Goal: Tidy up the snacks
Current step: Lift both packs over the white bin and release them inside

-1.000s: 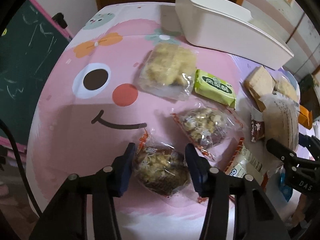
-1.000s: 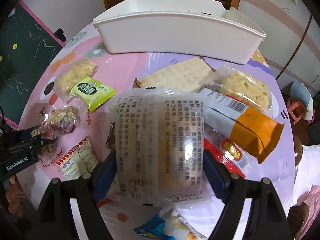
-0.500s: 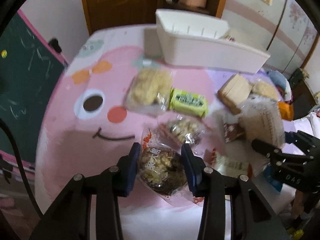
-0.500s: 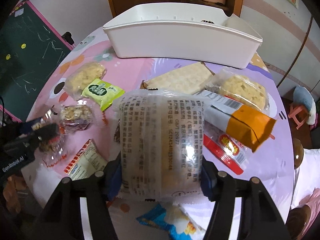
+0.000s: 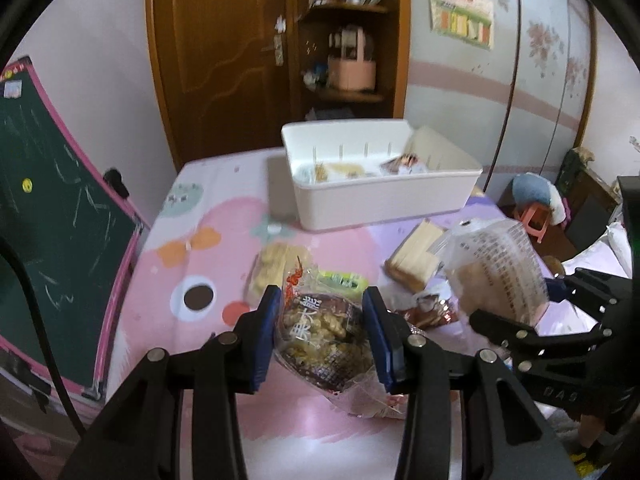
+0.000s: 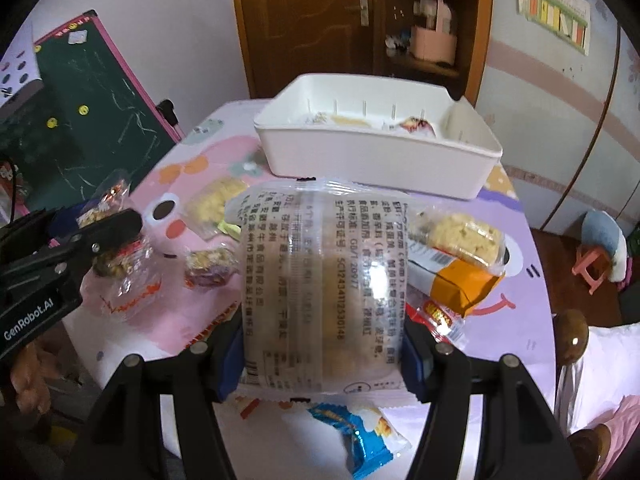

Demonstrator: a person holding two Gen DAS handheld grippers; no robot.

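My left gripper [image 5: 322, 332] is shut on a clear packet of brown nut snack [image 5: 324, 344] and holds it above the pink table. My right gripper [image 6: 322, 356] is shut on a large clear packet with printed text [image 6: 320, 280], also lifted; this packet shows in the left wrist view [image 5: 496, 276]. A white bin [image 6: 380, 160] stands at the table's far side with a few snacks inside [image 5: 404, 162]. The left gripper [image 6: 92, 236] shows at the left of the right wrist view.
Loose snacks lie on the table: a yellow cake packet [image 6: 464, 236], an orange-and-white packet [image 6: 460, 284], a blue packet [image 6: 360, 436], a nut packet [image 6: 208, 266], crackers [image 5: 416, 256]. A green chalkboard [image 5: 48, 216] stands at the left, a stool [image 6: 592, 264] at the right.
Both grippers have risen from the table with their packets and tilted up, so the bin's inside and the room behind now show.
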